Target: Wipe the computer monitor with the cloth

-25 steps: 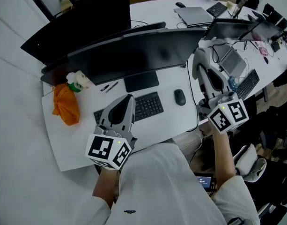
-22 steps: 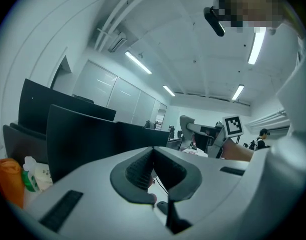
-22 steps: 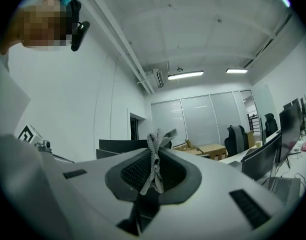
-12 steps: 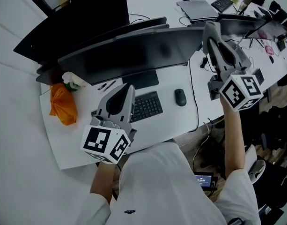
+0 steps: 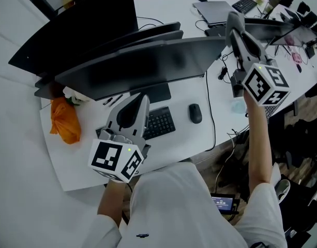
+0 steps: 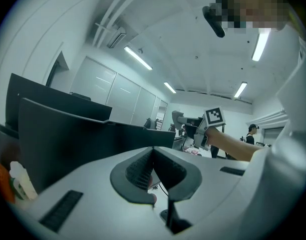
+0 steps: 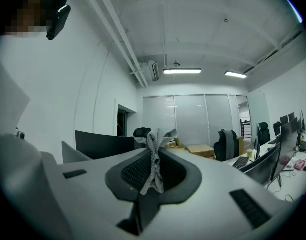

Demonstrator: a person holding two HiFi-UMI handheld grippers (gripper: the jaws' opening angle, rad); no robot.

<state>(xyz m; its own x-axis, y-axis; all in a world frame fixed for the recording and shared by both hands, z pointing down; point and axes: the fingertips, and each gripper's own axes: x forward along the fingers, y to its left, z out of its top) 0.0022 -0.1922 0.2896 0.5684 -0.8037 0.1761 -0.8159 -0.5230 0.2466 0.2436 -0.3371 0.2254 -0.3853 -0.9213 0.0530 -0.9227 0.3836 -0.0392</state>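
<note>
The wide dark monitor (image 5: 142,66) stands across the middle of the white desk (image 5: 86,159). My right gripper (image 5: 233,19) is raised by the monitor's upper right corner. In the right gripper view the gripper (image 7: 155,151) is shut on a strip of grey-white cloth (image 7: 153,166) that sticks up past its tips. That cloth is hidden in the head view. My left gripper (image 5: 140,99) hovers over the keyboard (image 5: 158,123), pointing at the monitor's base. Its jaws (image 6: 153,151) are shut with nothing between them, and the monitor (image 6: 68,144) fills the left of that view.
An orange bundle (image 5: 64,120) and a white bottle (image 5: 74,94) lie at the desk's left. A mouse (image 5: 194,113) sits right of the keyboard. A second dark screen (image 5: 80,25) stands behind the monitor. A laptop (image 5: 220,10) and another screen (image 5: 274,27) are at the back right.
My right gripper has risen from beside the desk's right edge up to the monitor's upper right corner. The left gripper has hardly moved.
</note>
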